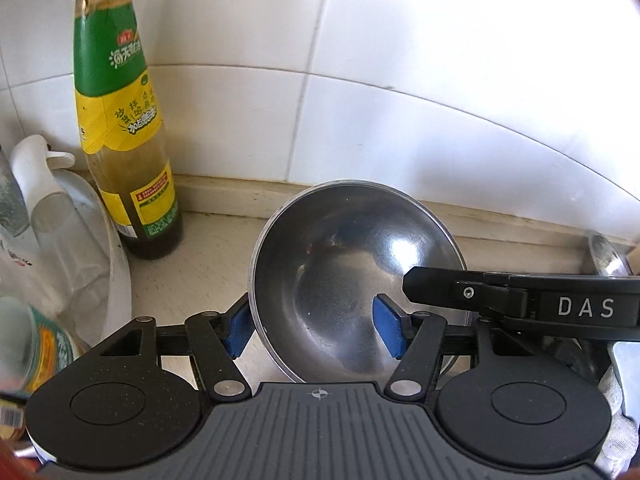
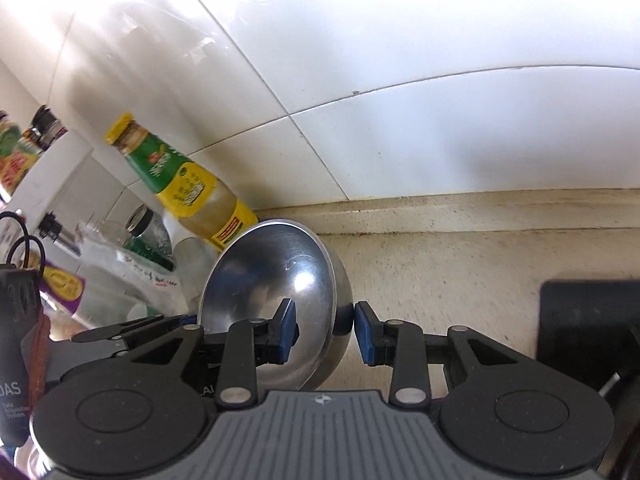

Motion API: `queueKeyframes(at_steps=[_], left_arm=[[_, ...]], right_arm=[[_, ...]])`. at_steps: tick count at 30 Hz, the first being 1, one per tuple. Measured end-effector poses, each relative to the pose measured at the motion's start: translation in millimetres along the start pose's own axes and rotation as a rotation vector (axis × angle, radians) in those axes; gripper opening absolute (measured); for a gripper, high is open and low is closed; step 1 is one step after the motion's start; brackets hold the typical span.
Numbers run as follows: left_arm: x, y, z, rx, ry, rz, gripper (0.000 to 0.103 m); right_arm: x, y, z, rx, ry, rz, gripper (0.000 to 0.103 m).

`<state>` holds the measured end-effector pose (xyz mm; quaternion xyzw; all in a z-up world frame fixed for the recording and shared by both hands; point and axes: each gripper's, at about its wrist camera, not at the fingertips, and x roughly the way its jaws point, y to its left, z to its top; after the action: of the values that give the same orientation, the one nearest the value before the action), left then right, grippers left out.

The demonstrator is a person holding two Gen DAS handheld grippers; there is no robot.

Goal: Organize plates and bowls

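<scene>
A steel bowl is tilted above the beige counter. My left gripper straddles its left rim, one blue pad outside and one inside, with a wide gap, so it is open. The same bowl shows in the right wrist view. My right gripper is shut on the bowl's right rim, one pad inside and one against the outer wall. The right gripper's black finger also crosses the left wrist view at the bowl's right edge.
A sauce bottle with a green and yellow label stands by the tiled wall left of the bowl. Bottles, jars and plastic bags crowd the left side. A white bowl rim lies at the left. A black object sits at the right.
</scene>
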<state>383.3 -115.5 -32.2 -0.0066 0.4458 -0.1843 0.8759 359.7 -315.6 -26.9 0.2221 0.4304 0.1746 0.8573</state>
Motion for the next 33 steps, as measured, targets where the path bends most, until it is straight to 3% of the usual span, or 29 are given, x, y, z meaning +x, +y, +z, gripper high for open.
queueKeyframes(at_steps=[9, 19, 33], left_arm=[[-24.9, -19.0, -35.2, 0.041, 0.013, -0.046, 0.072], [-11.3, -36.3, -69.9, 0.088, 0.085, -0.079, 0.074], [7.7, -48.4, -84.9, 0.092, 0.138, -0.113, 0.069]], right_arm=[[-31.1, 0.6, -35.1, 0.013, 0.011, -0.02, 0.032], [-36.3, -24.6, -75.8, 0.081, 0.068, -0.049, 0.032], [-30.2, -58.4, -88.5, 0.142, 0.108, -0.104, 0.034]])
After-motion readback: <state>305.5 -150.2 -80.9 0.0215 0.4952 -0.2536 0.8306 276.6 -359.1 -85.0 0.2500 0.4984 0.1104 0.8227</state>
